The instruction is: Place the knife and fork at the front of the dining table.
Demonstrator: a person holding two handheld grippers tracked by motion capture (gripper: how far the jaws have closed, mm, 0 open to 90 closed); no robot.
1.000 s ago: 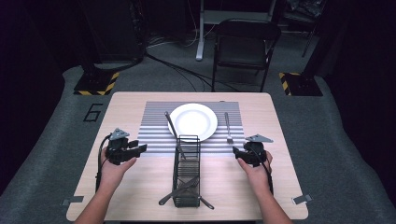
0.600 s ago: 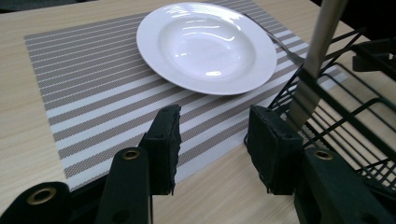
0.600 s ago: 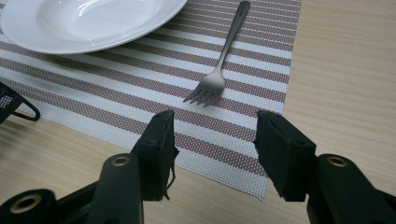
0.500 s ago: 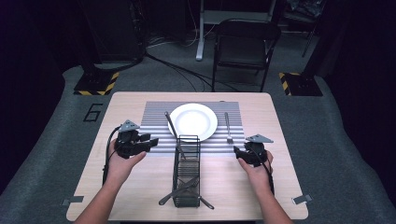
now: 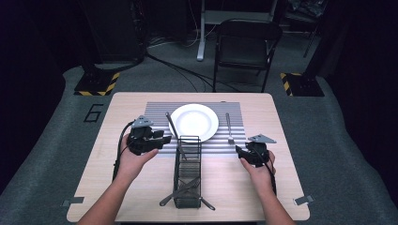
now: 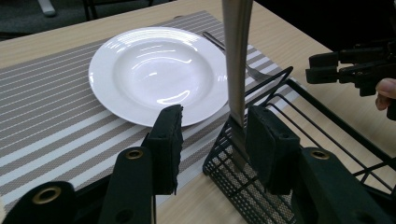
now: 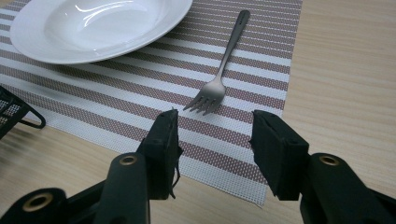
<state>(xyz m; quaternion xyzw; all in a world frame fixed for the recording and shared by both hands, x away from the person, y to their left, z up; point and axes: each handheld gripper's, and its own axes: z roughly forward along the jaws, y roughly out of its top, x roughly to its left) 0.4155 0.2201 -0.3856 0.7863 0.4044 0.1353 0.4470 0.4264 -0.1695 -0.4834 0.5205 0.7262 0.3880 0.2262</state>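
Left tool (image 6: pixel 212 140): your jaws have just been closing; they stand apart, empty, beside the utensil handle (image 6: pixel 236 56) upright in the wire caddy (image 6: pixel 280 154).
Right tool (image 7: pixel 212 147): just been narrowing, gripping nothing; the fork (image 7: pixel 219 77) lies on the striped mat (image 7: pixel 116 93) just ahead.
Plate (image 5: pixel 194 120): on the mat, mid-surface.

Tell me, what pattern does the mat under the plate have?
The mat has brown-grey and white stripes, clearest in the right gripper view.

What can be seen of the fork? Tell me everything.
The fork is one piece of dull grey metal with a slim handle and four short tines. It lies flat on the striped placemat, to the right of the white plate and apart from it in the high view. Its tines point toward the right gripper, whose open jaws do not touch it.
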